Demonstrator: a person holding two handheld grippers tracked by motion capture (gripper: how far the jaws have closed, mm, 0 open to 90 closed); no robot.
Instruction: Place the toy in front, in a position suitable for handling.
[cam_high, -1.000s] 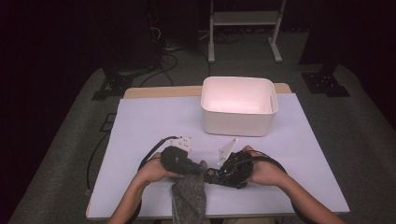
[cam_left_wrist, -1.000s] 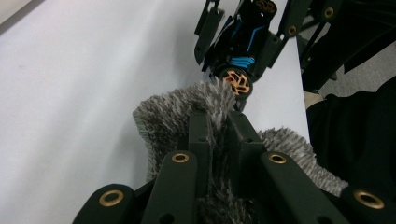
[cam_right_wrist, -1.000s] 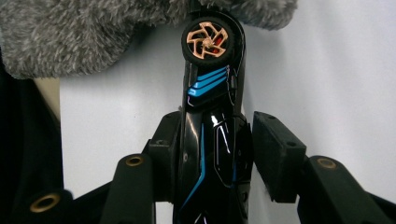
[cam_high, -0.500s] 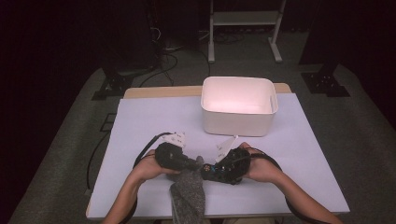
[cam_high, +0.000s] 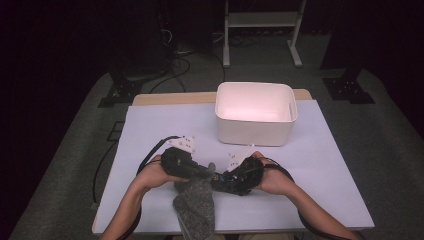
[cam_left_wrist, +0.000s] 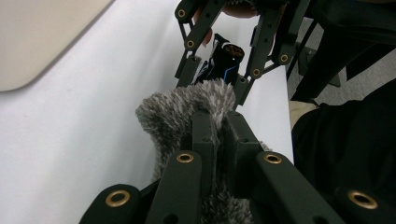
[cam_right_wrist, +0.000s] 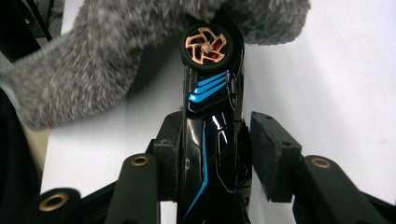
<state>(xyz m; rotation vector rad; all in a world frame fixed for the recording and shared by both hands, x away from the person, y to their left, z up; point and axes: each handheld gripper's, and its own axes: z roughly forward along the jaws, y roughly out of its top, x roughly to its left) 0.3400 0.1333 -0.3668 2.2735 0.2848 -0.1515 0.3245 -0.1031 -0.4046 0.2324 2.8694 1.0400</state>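
Left tongs (cam_left_wrist: 217, 128) are clamped tight on a grey fluffy cloth (cam_high: 196, 205) hanging over the desk's (cam_high: 150, 130) near edge. Right tongs (cam_right_wrist: 219, 140) hold a black toy car (cam_right_wrist: 212, 116) by its sides, its long axis along the jaws, wheel end toward the cloth. Open desk surface lies left and right; the white bin (cam_high: 256, 112) stands well beyond. Since the earlier frame, the left tongs have risen slightly.

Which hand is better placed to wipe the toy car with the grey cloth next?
The left. Its tool is shut on the fluffy grey cloth, right at the wheel end of the toy car. The right tool is occupied holding the car.
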